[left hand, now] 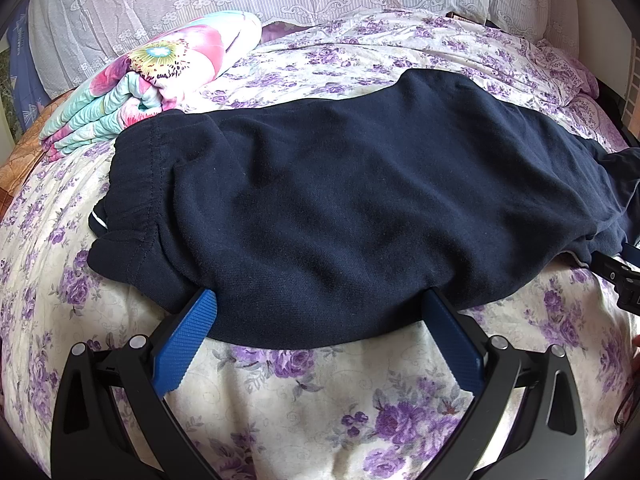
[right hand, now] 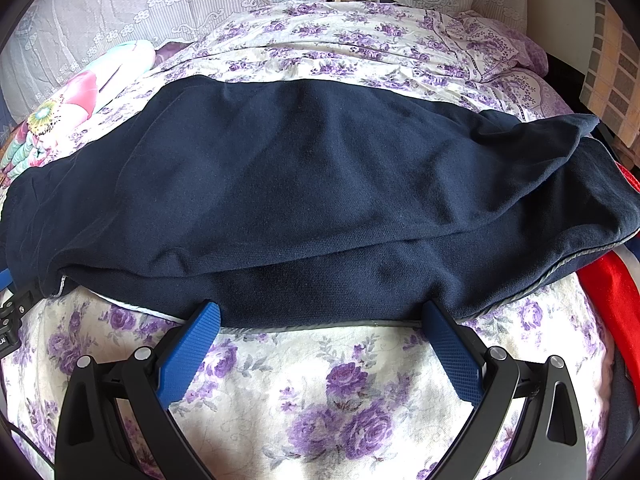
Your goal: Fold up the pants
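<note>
Navy pants (left hand: 360,200) spread across frame centre on floral bed (left hand: 320,400), waistband at left. Left hand-held gripper (left hand: 320,300) wide open, tips at near pants edge, gripping nothing. Right hand-held gripper (right hand: 320,312) same, wide open at lower hem. Folded colourful blanket (left hand: 152,84) upper left.

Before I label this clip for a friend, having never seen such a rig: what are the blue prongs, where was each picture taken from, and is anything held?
No robot: a person holds a two-finger gripper in each hand, with a camera on each looking along its blue fingers. One picture is from the left gripper, the other from the right gripper. Both stand open, fingertips at the near edge of the navy pants, clamping nothing. The pants lie across a purple-flowered bedsheet. A folded colorful quilt sits at the far left; something red shows at the right edge.
</note>
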`<state>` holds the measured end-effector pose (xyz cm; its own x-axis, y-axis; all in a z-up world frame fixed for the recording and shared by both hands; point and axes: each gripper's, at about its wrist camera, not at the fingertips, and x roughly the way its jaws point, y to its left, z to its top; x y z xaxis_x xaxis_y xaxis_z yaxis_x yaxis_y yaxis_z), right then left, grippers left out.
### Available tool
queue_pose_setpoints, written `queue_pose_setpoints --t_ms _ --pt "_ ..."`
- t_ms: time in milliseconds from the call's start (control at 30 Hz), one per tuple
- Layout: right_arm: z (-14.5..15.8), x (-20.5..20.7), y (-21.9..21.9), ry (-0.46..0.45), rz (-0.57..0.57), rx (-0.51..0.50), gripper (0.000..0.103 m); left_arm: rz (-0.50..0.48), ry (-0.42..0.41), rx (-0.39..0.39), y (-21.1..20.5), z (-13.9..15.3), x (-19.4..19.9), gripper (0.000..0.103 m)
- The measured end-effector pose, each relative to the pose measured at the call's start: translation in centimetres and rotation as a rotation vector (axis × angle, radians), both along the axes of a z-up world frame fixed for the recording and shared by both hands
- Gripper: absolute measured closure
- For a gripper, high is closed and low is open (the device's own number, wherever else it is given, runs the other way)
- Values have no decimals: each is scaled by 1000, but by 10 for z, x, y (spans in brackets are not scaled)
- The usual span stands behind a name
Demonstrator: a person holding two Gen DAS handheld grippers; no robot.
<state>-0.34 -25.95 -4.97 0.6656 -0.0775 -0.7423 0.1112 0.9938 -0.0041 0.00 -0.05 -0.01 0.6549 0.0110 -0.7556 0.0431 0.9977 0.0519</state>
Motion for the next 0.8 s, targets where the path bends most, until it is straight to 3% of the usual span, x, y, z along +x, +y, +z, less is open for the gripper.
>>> queue_pose_setpoints --t_ms 467,633,800 --pt "0 1 2 1 1 4 3 7 11 -22 -4 1 0 4" --pt "0 -8 3 49 15 -6 3 16 103 -19 0 -4 -4 4" --pt "-2 -38 1 38 32 26 3 19 121 -107 10 -8 -27 4"
